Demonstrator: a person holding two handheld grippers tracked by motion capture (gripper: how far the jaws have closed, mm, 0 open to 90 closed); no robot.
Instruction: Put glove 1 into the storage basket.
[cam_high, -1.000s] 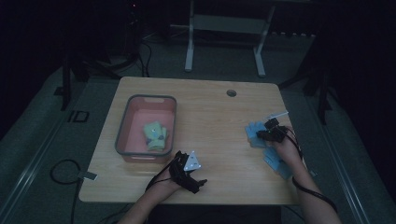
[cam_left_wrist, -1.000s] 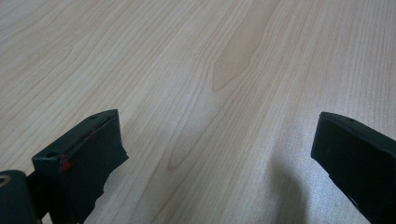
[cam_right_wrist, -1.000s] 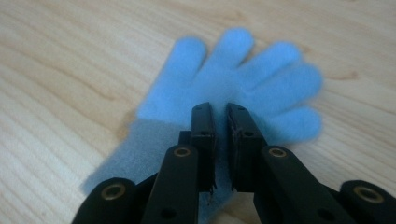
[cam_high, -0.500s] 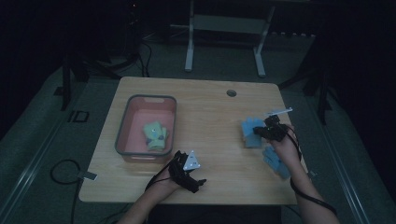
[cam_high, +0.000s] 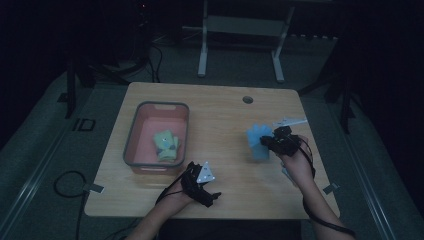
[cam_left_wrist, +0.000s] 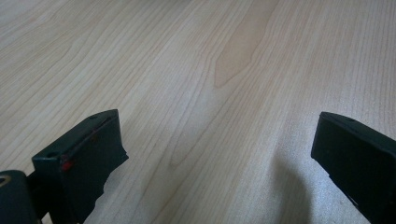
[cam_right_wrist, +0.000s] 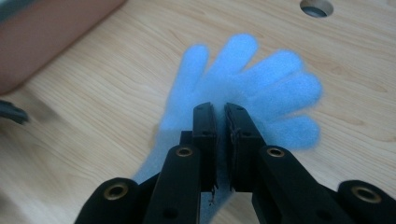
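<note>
The blue glove (cam_right_wrist: 247, 88) hangs from the right gripper (cam_right_wrist: 220, 112), its five fingertips spread away from the gripper toward the far side of the tabletop (cam_high: 220, 115), so its long axis runs from the cuff at the gripper out to the fingertips. In the high view the glove (cam_high: 259, 141) sits over the right half of the tabletop, just left of the right gripper (cam_high: 280, 142). It is a soft, fuzzy, pale blue glove with a flat open palm and rounded finger ends.

The right gripper's fingers (cam_right_wrist: 205, 140) are clenched on the glove near its cuff, with only a thin strip of fabric between them. The left gripper (cam_high: 202, 186) rests near the front edge of the tabletop, its fingers (cam_left_wrist: 88, 154) released and standing wide apart over bare wood.

A red bin (cam_high: 150, 150) stands on the left half of the tabletop, well apart from the glove, with a green glove (cam_high: 167, 145) lying inside it. A round hole (cam_high: 247, 99) is near the far edge. Bare tabletop lies between the blue glove and the bin.
</note>
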